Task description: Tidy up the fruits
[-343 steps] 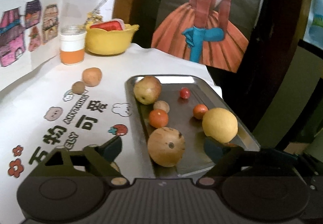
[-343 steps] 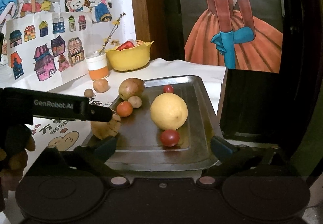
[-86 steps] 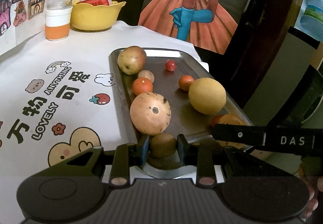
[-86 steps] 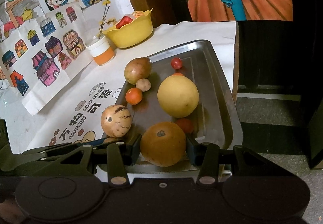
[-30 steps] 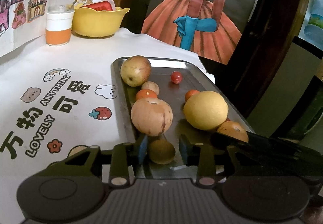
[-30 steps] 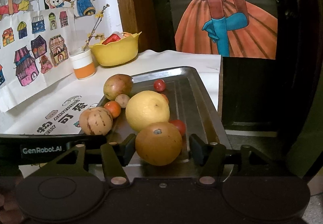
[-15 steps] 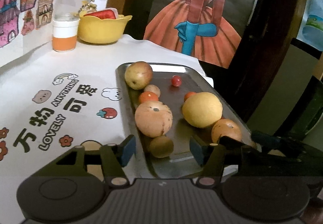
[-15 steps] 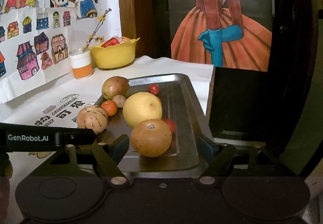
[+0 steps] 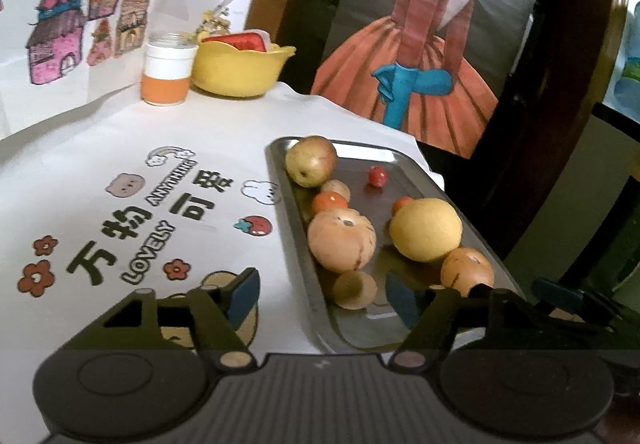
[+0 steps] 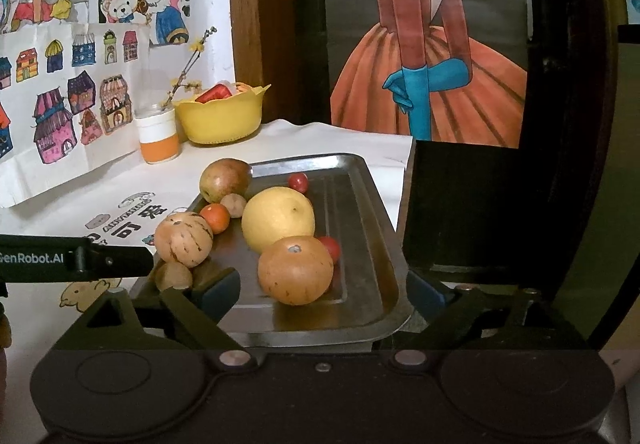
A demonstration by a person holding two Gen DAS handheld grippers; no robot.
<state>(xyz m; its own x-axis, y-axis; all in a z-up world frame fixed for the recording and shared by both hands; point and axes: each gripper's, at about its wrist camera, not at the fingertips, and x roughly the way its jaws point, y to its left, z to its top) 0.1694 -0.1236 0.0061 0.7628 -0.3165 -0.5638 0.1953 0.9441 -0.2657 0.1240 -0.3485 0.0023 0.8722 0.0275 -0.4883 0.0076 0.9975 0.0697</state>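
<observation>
Left tool (image 9: 322,294) is spread wide, blue rubbery pads on dark matte plastic arms, nothing between them. Right tool (image 10: 324,290) is the same build, also spread and empty. Half a second ago both sat a bit closer in; now they've backed off from the fruit, and a second ago each still bracketed a piece.

Just past the left tool: a small round brown fruit (image 9: 355,289), dull skin, lying at the near end of the metal tray (image 9: 412,164). Just beyond it is a speckled tan fruit (image 9: 341,241), round with a stem dimple. Ahead of the right tool sits an orange-brown fruit (image 10: 295,270) with faint stripes — set down on the tray, no longer pinched as it was three seconds ago.

Behind those: a big smooth yellow fruit (image 10: 278,219), a small orange tomato (image 10: 215,217), a little beige ball (image 10: 233,204), a reddish-green apple (image 10: 224,179), a glossy cherry tomato (image 10: 298,182), and another red one (image 10: 330,247) half hidden.

Tray is shallow brushed steel with rounded corners, resting on the surface (image 9: 120,148) — white printed paper covering. At the back: yellow plastic bowl (image 10: 220,116), white-and-orange jar (image 10: 157,140).
</observation>
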